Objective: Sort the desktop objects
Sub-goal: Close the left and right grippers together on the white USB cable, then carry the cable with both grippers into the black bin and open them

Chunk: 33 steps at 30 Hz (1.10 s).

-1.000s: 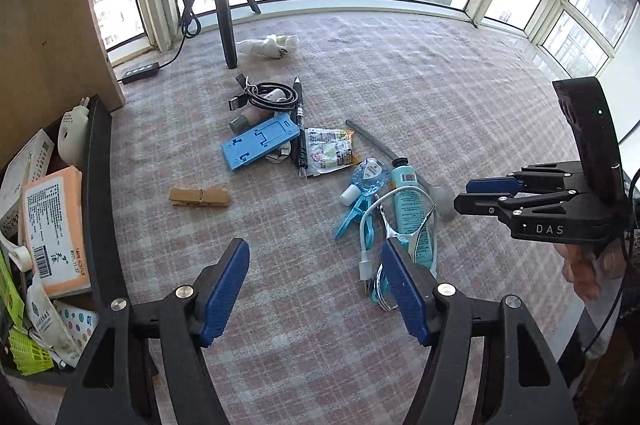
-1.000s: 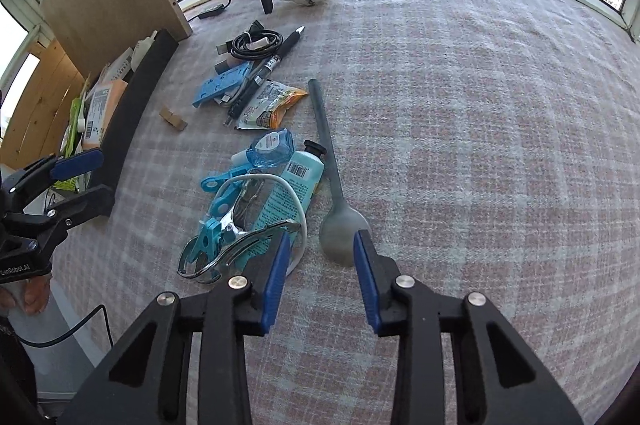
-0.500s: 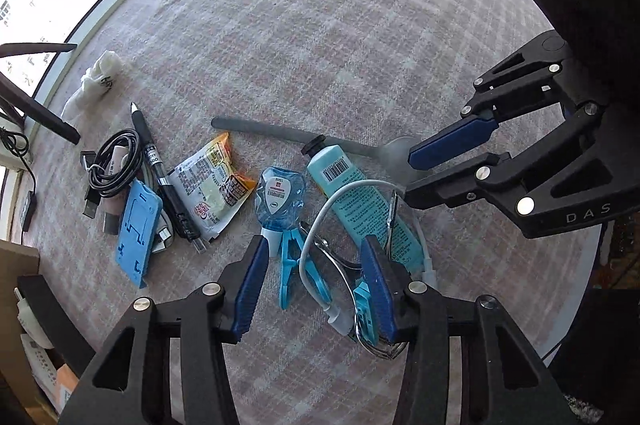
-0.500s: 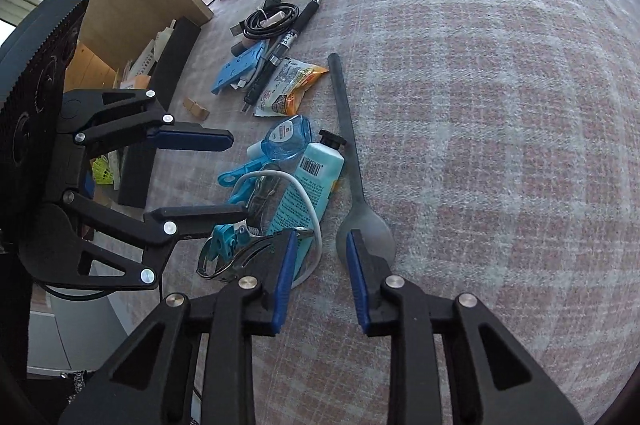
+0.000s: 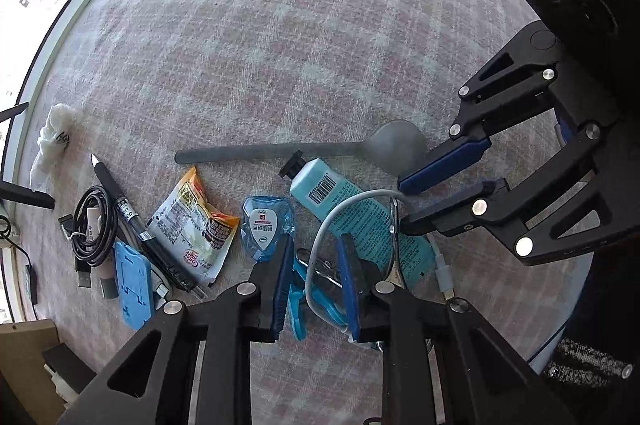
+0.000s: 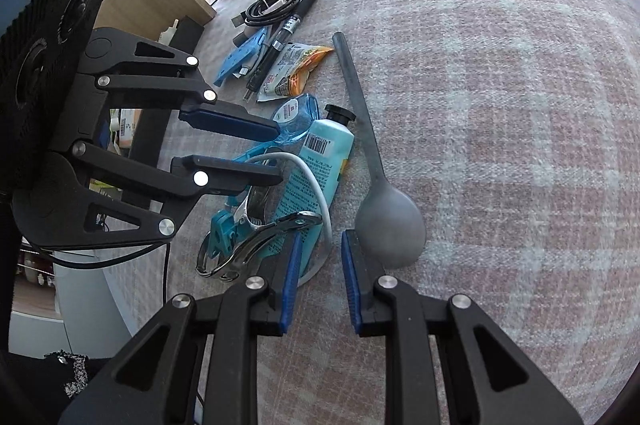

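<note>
Far left of the turquoise tube (image 5: 352, 213), a black tray (image 6: 150, 133) is seen in the right wrist view. A box (image 6: 126, 127) stands in it, mostly hidden. A coiled black cable (image 5: 94, 225), a black pen (image 5: 120, 209) and a blue stand (image 5: 134, 289) are clustered well left of the tube on the checked cloth (image 5: 280, 25). A snack packet (image 5: 196, 229) and a blue blister pack (image 5: 266, 225) lie nearer to it.

The left gripper (image 5: 314, 245) is held just left of the tube. Its jaws have just been closing and stand apart, with a white cable (image 5: 332, 221) and a blue clip (image 5: 298, 305) between them, neither visibly pressed. A grey spoon (image 5: 320, 149) lies along the tube's far side. The right gripper (image 6: 322, 239) is poised at the tube's bottom end. Its jaws, also just closing, are still apart, with the white cable looped between them and the spoon's bowl just outside.
</note>
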Motion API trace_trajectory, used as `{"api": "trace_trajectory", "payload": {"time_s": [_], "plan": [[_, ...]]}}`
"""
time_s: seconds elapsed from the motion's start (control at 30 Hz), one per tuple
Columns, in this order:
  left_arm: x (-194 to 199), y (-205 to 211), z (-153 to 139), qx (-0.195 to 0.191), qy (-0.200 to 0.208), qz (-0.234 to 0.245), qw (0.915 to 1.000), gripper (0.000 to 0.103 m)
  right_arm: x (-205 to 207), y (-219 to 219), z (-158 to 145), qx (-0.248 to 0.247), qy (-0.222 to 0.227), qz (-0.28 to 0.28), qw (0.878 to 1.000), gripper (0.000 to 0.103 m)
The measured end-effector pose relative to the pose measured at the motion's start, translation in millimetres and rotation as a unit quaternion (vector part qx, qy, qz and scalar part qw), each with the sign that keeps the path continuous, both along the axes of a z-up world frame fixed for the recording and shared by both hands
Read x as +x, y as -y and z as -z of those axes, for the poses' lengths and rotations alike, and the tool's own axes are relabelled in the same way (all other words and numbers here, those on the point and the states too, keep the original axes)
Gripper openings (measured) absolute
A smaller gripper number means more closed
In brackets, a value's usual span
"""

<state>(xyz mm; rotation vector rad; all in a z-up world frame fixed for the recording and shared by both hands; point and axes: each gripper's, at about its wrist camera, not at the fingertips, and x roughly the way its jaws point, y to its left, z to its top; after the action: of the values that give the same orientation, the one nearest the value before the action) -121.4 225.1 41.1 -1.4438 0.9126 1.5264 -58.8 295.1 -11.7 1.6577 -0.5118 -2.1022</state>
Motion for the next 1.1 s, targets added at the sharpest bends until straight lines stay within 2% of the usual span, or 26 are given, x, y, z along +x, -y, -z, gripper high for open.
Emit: {"api": "trace_trajectory", "payload": {"time_s": [0.13, 0.17, 0.2, 0.23, 0.37, 0.6, 0.83, 1.0, 1.1], "plan": [[9, -10, 5, -0.011, 0.002, 0.023, 0.9997, 0.020, -1, 2, 0, -0.004, -0.005, -0.004, 1.000, 0.020], [6, -24, 11, -0.010, 0.005, 0.023, 0.9997, 0.020, -1, 3, 1, -0.004, -0.006, -0.006, 1.000, 0.017], [8, -25, 12, -0.010, 0.007, 0.021, 0.9997, 0.016, -1, 3, 2, -0.005, -0.004, -0.007, 1.000, 0.012], [9, -26, 12, -0.009, 0.008, 0.019, 0.9998, 0.008, -1, 2, 3, -0.008, 0.000, -0.007, 1.000, 0.008], [13, -25, 10, -0.008, -0.003, 0.016, 0.9998, 0.006, 3, -1, 4, -0.015, 0.005, -0.003, 1.000, 0.005], [43, 1, -31, 0.045, -0.029, -0.007, 0.9985, 0.004, 15, -7, -24, -0.001, -0.030, -0.006, 1.000, 0.005], [75, 9, -80, 0.078, -0.067, -0.027, 0.9943, 0.003, 20, -2, -63, 0.016, -0.069, -0.011, 0.997, 0.005], [66, 41, -118, 0.098, -0.091, -0.050, 0.9898, 0.003, 23, 12, -91, 0.023, -0.095, -0.018, 0.995, 0.005], [52, 64, -122, 0.112, -0.101, -0.075, 0.9857, 0.003, 24, 28, -108, 0.033, -0.110, -0.029, 0.993, 0.005]]}}
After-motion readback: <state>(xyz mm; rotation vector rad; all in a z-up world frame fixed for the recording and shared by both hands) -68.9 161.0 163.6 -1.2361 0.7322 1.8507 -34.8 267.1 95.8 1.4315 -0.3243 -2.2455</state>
